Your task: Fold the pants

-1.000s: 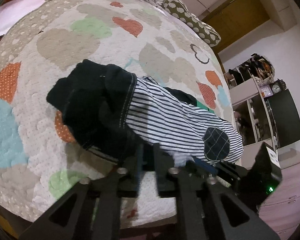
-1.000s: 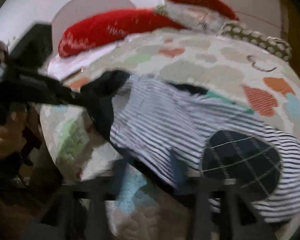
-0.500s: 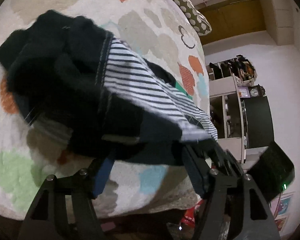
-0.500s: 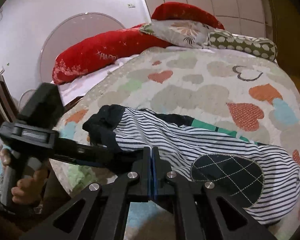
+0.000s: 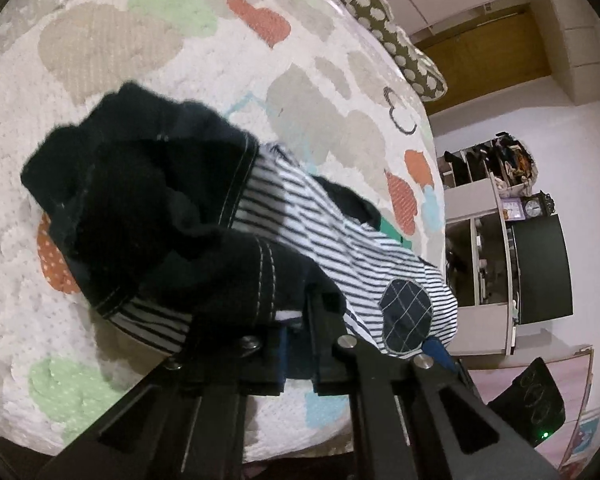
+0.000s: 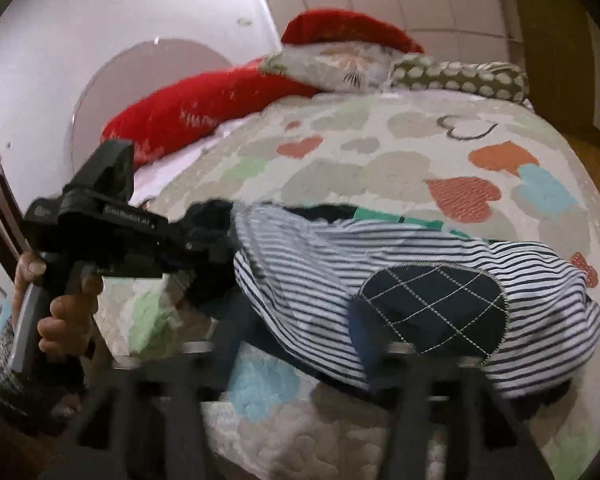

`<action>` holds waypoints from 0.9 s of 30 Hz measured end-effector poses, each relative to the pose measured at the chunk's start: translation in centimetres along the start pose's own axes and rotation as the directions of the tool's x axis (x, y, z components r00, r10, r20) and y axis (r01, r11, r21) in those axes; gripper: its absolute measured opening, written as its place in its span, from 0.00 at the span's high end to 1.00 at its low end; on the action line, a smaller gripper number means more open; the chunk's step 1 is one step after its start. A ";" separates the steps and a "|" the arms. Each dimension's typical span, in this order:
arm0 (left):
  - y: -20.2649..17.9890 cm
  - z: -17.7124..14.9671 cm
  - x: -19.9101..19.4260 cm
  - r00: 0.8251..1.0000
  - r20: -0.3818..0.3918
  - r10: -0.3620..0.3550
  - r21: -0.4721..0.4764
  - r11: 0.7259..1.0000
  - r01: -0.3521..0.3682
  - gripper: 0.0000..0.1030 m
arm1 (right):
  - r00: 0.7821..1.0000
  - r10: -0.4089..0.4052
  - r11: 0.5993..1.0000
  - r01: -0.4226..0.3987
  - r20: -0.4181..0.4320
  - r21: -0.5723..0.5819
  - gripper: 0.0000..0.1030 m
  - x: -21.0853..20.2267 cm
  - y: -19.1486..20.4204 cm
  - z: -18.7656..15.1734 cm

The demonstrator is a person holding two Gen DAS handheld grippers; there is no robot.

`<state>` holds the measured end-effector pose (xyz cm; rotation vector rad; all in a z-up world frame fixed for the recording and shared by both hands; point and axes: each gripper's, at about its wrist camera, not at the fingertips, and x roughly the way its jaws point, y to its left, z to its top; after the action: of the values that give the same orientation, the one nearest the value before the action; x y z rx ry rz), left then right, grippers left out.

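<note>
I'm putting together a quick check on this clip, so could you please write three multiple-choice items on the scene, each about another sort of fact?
1. Where do the pants lie?
A. on a chair
B. on the quilt
C. on the floor

2. What colour is the oval patch on the pants?
A. red
B. green
C. dark navy

3. How is the left gripper?
A. shut on the pants' dark waistband
B. wide open, away from the pants
C. holding a pillow

Key:
1 B, the pants spread over the heart-print quilt.
2 C, the quilted patch is dark navy with pale stitching.
3 A, its fingers pinch the waistband cloth in the left wrist view.
</note>
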<state>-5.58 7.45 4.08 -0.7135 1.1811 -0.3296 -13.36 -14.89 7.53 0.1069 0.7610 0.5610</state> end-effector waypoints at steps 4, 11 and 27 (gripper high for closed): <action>-0.7 0.0 -0.9 0.999 0.037 0.011 0.033 0.999 -0.013 0.94 | 1.000 0.018 1.000 -0.018 0.004 -0.024 0.37 0.1 0.7 -0.1; -1.1 0.0 -2.0 0.996 0.081 0.037 0.070 0.997 -0.042 0.94 | 0.962 -0.272 0.929 0.261 -0.003 -0.261 0.71 2.6 1.7 -1.3; -4.9 12.2 1.9 0.967 0.122 0.224 0.147 0.959 -0.241 0.94 | 0.951 -0.307 0.930 0.294 -0.027 -0.223 0.95 3.3 -3.6 9.7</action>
<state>7.01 6.75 8.35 -0.4399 1.1118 -0.1851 -3.24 -15.25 11.48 -0.2277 0.7536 0.3518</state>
